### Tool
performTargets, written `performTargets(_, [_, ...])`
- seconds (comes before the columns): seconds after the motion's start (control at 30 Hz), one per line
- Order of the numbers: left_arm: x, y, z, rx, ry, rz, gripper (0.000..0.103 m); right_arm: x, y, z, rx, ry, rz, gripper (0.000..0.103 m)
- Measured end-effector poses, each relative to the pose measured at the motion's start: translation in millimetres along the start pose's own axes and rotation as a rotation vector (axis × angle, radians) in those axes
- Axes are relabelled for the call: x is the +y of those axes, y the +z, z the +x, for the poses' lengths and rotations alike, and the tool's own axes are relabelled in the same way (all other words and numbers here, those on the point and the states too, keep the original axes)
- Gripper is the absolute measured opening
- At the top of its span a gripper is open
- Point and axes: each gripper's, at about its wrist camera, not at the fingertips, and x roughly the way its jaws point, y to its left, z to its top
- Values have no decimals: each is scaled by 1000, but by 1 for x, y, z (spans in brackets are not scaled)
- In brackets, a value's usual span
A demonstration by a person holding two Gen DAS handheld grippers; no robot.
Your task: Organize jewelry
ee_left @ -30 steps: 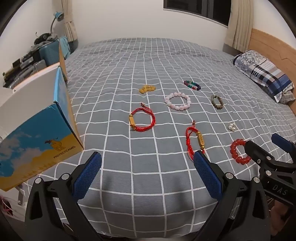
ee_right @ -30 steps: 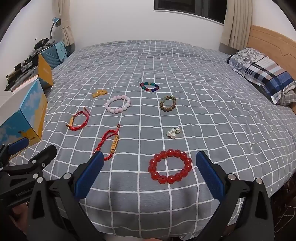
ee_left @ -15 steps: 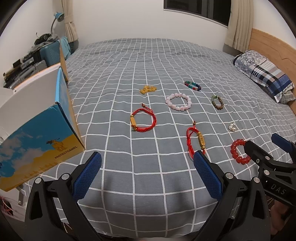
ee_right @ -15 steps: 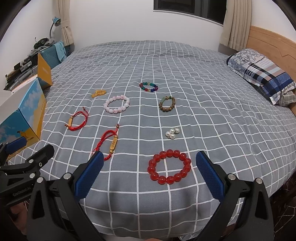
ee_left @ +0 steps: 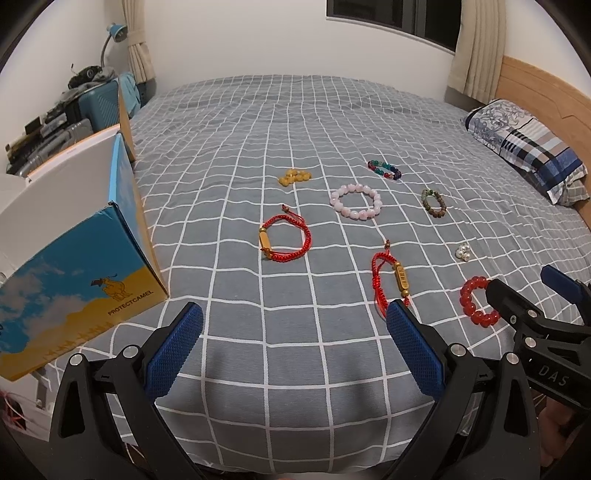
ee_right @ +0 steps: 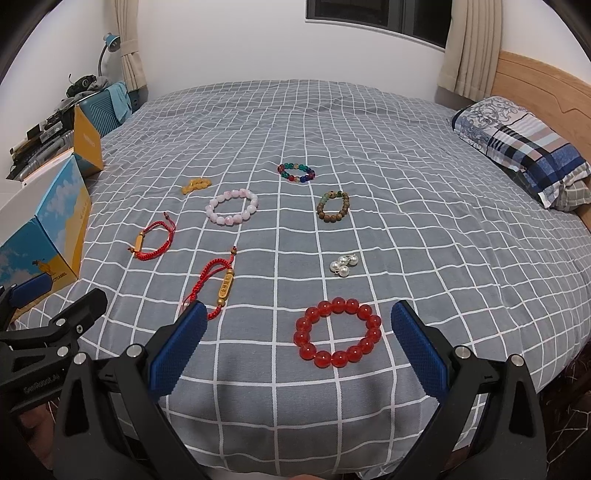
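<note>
Several pieces of jewelry lie spread on the grey checked bedspread [ee_left: 236,122]. A red bead bracelet [ee_right: 337,333] lies just ahead of my right gripper [ee_right: 300,341], which is open and empty. A red cord bracelet with a gold tube [ee_left: 390,277] lies just beyond my left gripper [ee_left: 295,345], also open and empty. Farther off lie another red cord bracelet [ee_left: 285,239], a pink bead bracelet [ee_left: 357,202], yellow beads [ee_left: 294,177], a multicolour bracelet [ee_left: 384,170], a brown bracelet [ee_left: 434,202] and pearls [ee_right: 344,264]. An open blue and yellow box [ee_left: 70,258] stands at the left.
A plaid pillow [ee_right: 524,147] lies against the wooden headboard [ee_right: 546,79] at the right. A teal suitcase [ee_left: 99,103], cluttered shelves and a desk lamp [ee_left: 116,33] stand past the bed's left side. The bed's front edge runs just under both grippers.
Both grippers have drifted slightly; the jewelry sits a touch lower and nearer in the views. Nothing was taken hold of or moved on the bed.
</note>
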Motion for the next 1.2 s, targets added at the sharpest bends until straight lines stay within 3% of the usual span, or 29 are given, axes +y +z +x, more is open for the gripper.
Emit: performTargets(1.2, [4, 1, 1, 5, 9, -4, 97, 0, 1, -1, -6, -11, -3, 96])
